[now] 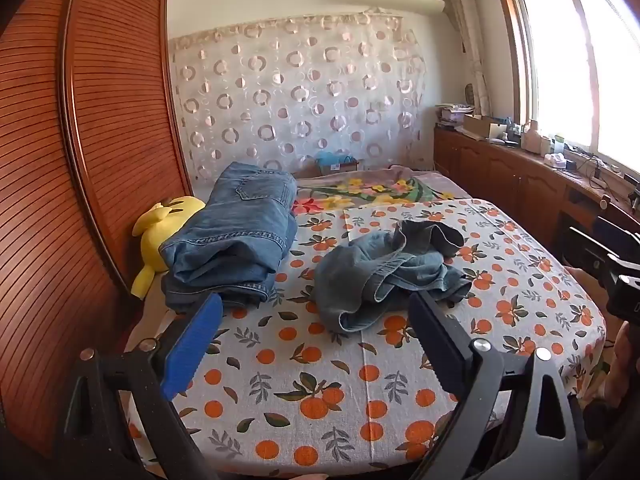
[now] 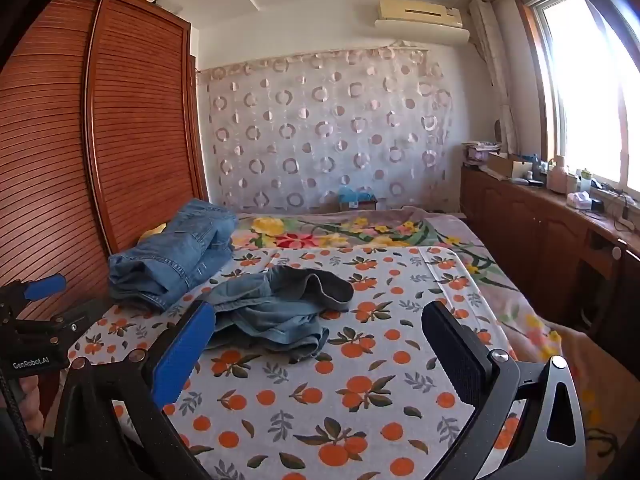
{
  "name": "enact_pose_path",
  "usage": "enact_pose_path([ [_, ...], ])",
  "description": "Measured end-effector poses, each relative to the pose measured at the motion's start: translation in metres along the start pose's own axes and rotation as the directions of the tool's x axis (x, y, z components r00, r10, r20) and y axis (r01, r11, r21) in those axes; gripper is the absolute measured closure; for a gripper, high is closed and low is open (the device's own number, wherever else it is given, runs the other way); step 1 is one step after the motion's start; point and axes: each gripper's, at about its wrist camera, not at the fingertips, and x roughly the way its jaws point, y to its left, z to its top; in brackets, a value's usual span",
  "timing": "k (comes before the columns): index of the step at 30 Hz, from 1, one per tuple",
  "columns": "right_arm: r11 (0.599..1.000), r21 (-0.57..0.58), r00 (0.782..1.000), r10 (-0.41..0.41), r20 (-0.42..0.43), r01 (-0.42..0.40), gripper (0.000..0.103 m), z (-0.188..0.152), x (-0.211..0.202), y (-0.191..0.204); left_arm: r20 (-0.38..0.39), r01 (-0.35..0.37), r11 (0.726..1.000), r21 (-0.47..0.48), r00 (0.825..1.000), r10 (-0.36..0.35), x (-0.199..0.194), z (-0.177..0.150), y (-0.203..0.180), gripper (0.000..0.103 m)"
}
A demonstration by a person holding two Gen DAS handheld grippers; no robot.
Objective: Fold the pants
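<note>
Fingers (image 1: 188, 354) on both tools are spread as wide as they go and hold nothing, touching nothing; from where I stand the bed (image 1: 320, 408) with its orange-print sheet fills most of the room ahead of them; on it, toward the wardrobe side, sits a stack of folded jeans (image 1: 236, 236), and just beside that, apart from it, lies the crumpled pair of pants (image 1: 388, 276) in a loose heap; its long axis runs roughly across the bed, side to side, one dark cuff turned up at the far end; the heap lies ahead of both tools; the left gripper (image 1: 316, 324) looks nearer its front edge; the right gripper (image 2: 320, 336) hangs a little further back, so I'd expect both to reach forward.
</note>
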Motion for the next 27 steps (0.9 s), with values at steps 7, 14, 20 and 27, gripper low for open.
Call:
enact_pose_path([
  [7,1.000,-0.011,1.000,-0.002,0.004,0.002,0.000,-0.0005,-0.0002,0.0001,0.002,0.007,1.000,-0.004,1.000,-0.007,-0.0004,0.0008,-0.0006,0.008],
  [14,1.000,-0.012,1.000,-0.006,0.007,0.006,0.000,-0.0002,-0.0013,-0.0001,0.007,0.005,1.000,-0.004,1.000,-0.005,0.0002,0.0010,-0.0011,0.008],
  [20,1.000,-0.013,1.000,-0.005,0.006,0.005,0.000,-0.0001,-0.0015,0.0008,0.013,0.008,1.000,-0.008,1.000,-0.008,-0.0040,0.0069,-0.0002,0.008],
  [27,1.000,-0.014,1.000,-0.004,0.007,0.005,0.000,0.0001,-0.0020,0.0009,0.021,0.008,1.000,-0.012,1.000,-0.008,-0.0067,0.0066,-0.0015,0.008],
])
